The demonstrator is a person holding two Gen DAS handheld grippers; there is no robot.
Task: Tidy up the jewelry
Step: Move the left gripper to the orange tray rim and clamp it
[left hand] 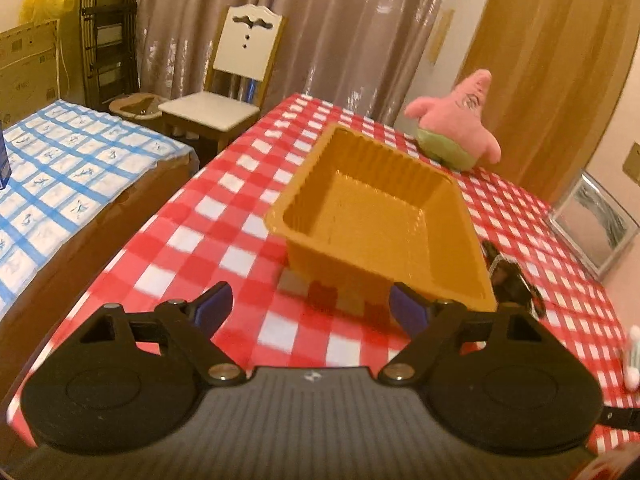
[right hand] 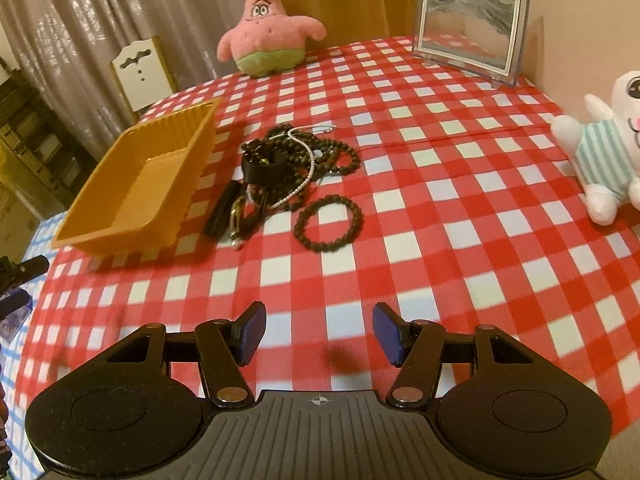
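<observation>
An orange ridged plastic tray [left hand: 376,216] stands empty on the red-checked tablecloth [left hand: 208,240]. My left gripper [left hand: 312,310] is open just in front of the tray's near wall, and its right fingertip sits under the tray's near corner rim. In the right wrist view the tray [right hand: 140,184] is at the left. Beside it lies a tangled pile of dark bead strands [right hand: 288,168] with a white pearl chain [right hand: 304,176] and a black strap-like piece [right hand: 222,208]. A single dark beaded bracelet [right hand: 328,218] lies apart, nearer me. My right gripper [right hand: 320,332] hangs open over bare cloth, short of the bracelet.
A pink star plush [right hand: 268,28] stands at the table's far edge, a framed picture [right hand: 468,28] at the far right, and a white plush [right hand: 608,148] at the right. A white chair [left hand: 236,68] and a blue-checked surface [left hand: 60,168] lie beyond the table's left side.
</observation>
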